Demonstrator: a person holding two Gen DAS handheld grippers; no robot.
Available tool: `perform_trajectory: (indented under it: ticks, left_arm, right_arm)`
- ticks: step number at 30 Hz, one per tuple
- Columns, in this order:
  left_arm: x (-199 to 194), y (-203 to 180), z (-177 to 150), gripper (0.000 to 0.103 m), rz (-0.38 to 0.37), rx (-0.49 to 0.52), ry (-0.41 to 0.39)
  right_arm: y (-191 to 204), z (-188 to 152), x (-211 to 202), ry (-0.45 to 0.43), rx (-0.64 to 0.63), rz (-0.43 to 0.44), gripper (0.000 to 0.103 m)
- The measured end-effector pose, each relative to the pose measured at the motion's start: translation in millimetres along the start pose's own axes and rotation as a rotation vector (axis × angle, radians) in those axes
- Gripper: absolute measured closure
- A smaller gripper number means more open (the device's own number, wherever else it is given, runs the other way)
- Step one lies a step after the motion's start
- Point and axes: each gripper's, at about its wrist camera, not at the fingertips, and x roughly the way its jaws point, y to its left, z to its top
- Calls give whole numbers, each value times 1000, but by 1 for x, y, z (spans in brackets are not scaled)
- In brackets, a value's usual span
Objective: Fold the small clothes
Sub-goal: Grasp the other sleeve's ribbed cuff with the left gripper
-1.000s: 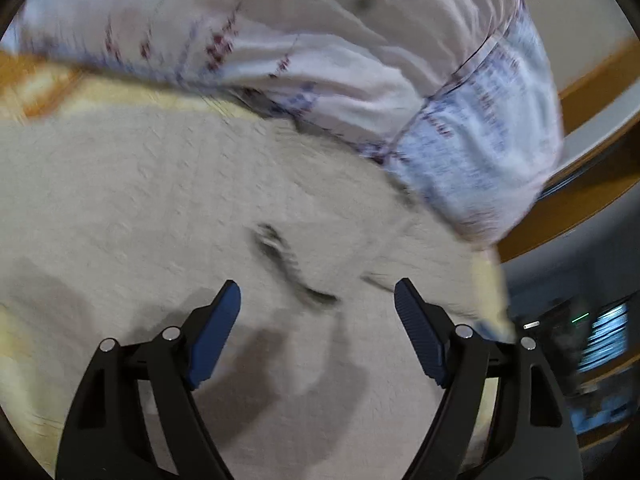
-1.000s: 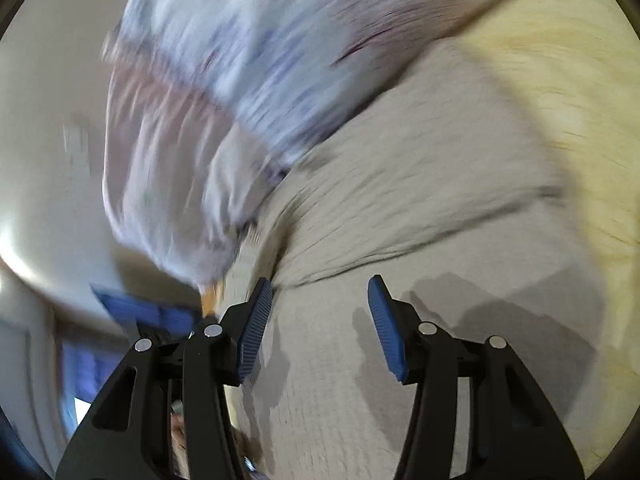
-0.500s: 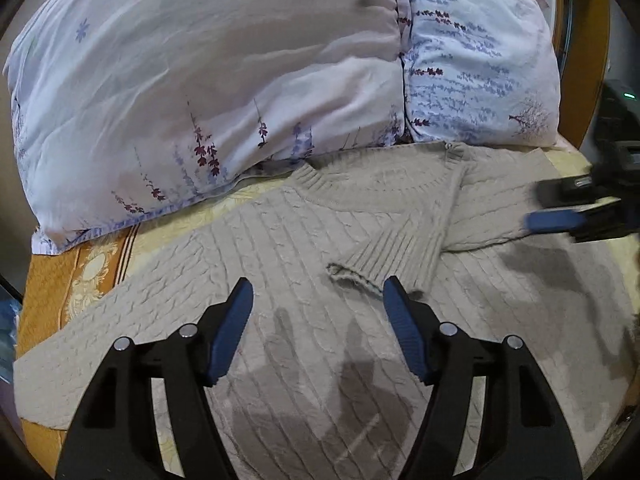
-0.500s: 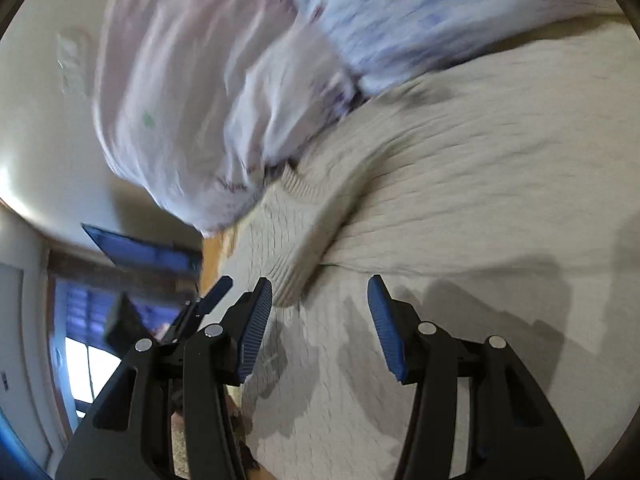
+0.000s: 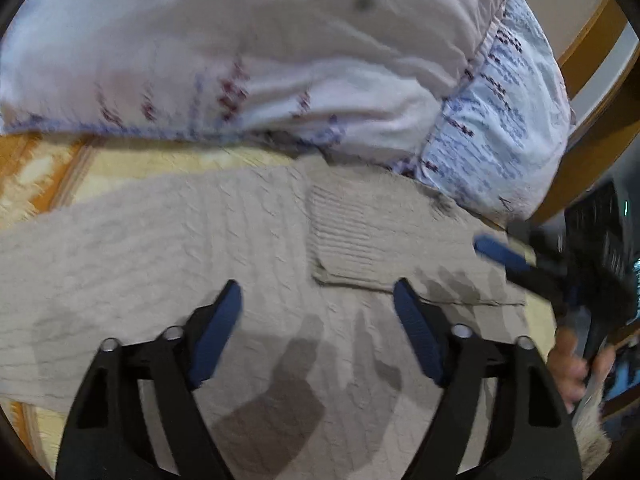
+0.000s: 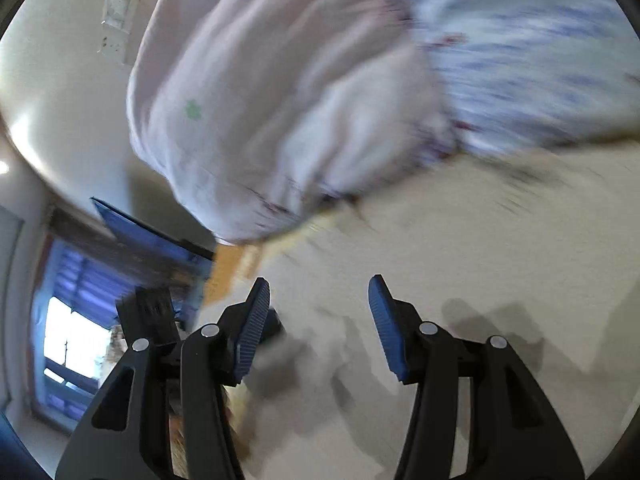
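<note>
Since half a second ago the left gripper (image 5: pixel 318 312) dropped low over the beige sweater (image 5: pixel 160 248) on the bed, right sleeve (image 5: pixel 348 240) already folded in. Both jaws wide open, empty; right gripper (image 6: pixel 318 308) too. Left sleeve's probably next.

Home bedroom: floral pillows (image 5: pixel 280 60), patterned bedspread (image 5: pixel 60 176).

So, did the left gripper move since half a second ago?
Yes. The left gripper moved forward and lower: the pillow and the folded sleeve cuff now look larger and nearer in its view.
</note>
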Motion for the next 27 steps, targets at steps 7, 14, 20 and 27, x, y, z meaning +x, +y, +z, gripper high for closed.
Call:
perform_trajectory:
  ticks: [7, 14, 20, 27]
  left_arm:
    - [26, -11, -2, 40, -99, -113, 79]
    - [36, -12, -4, 40, -115, -212, 91]
    - [38, -2, 1, 44, -135, -336, 75]
    - [53, 8, 10, 83, -168, -437, 73]
  right_arm:
    - [-116, -54, -103, -188, 402, -131, 52]
    - [-165, -60, -133, -335, 547, -177, 61]
    - [-164, -59, -136, -402, 550, -207, 70]
    - [-167, -59, -141, -420, 545, -194, 83]
